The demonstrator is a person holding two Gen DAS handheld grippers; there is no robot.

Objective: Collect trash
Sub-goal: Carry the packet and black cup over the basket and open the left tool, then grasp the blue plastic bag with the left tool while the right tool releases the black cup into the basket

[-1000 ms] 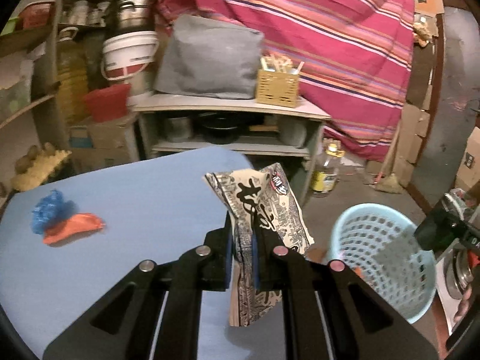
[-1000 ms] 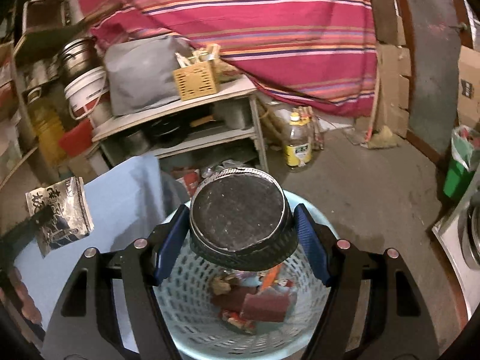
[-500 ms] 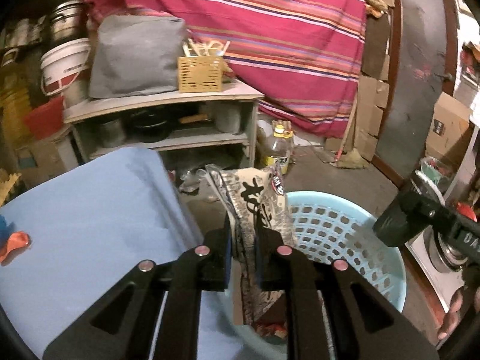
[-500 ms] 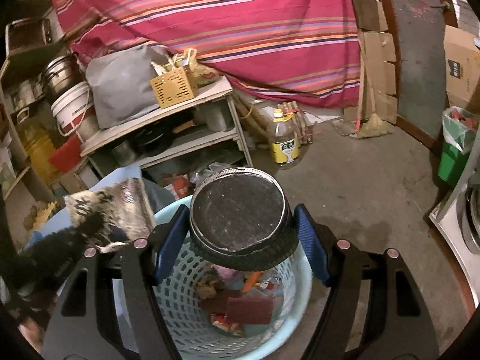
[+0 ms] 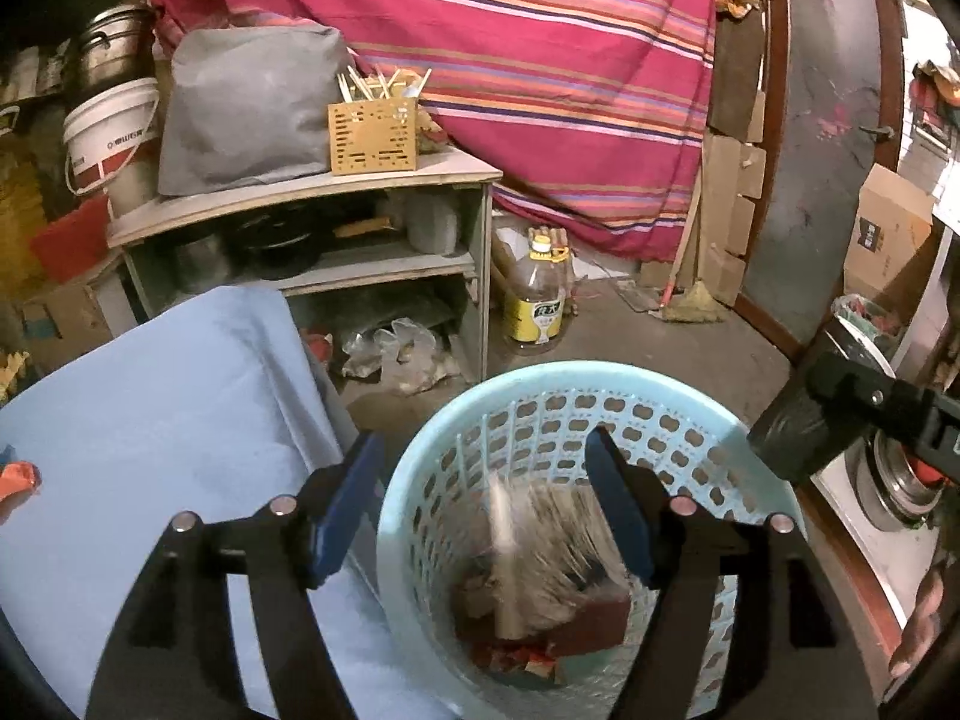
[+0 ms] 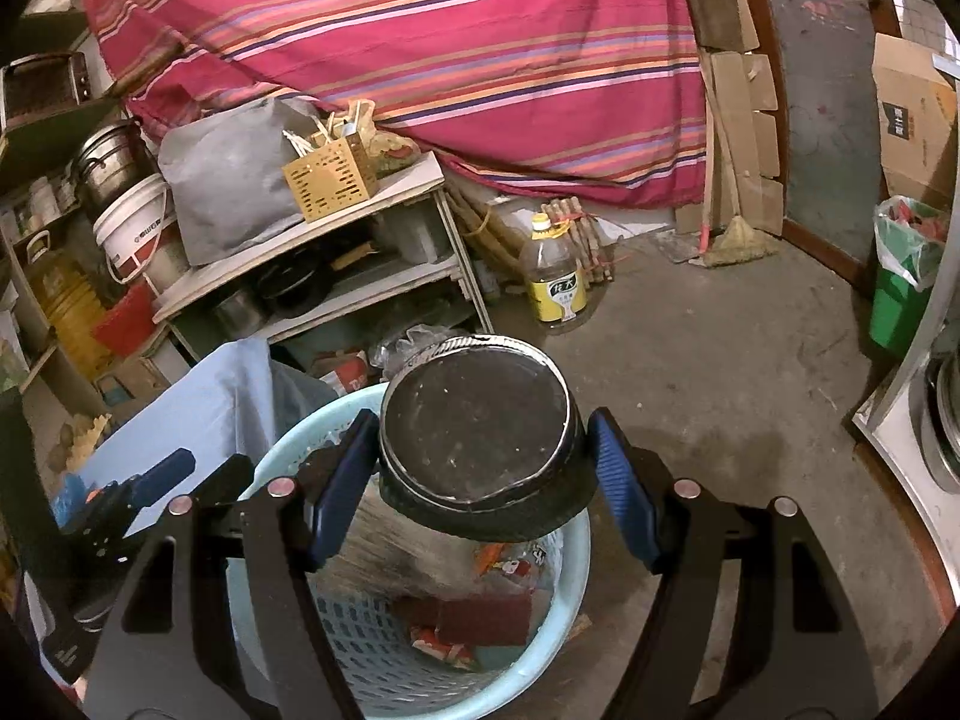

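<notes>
Covering the desk (image 5: 150, 408) at the far left of the basket (image 5: 540, 375) is a pale blue cloth, with an orange scrap (image 5: 18, 477) lying at its left edge. Behind the basket stands a grey shelf unit (image 5: 312, 204) carrying a grey bag (image 5: 240, 108) and a yellow slotted box (image 5: 372, 135) of sticks; a white bucket (image 5: 108, 132) sits left of the shelf. A striped red cloth (image 5: 540, 60) hangs across the back wall, and a yellow-labelled bottle (image 5: 537, 306) stands on the concrete floor just behind the basket. Right of the basket, near the wall, is a green bin (image 6: 900, 300) with a plastic liner.

The left gripper (image 5: 483, 492) points down over the basket's left side; its jaws have just been opening and now stand wide apart, pressing on nothing. Below them a printed wrapper (image 5: 546, 552), blurred in the frame, is inside the basket above red and brown scraps already there. The light blue basket has a perforated wall and sits on the floor right beside the desk's edge.

The right gripper (image 6: 483, 474) tilts down over the basket's right side, its blue pads clamped on a black round container (image 6: 480, 444) with a metal rim, held above the basket's opening (image 6: 570, 546). In the left wrist view that container (image 5: 804, 420) shows at the right of the basket rim.
</notes>
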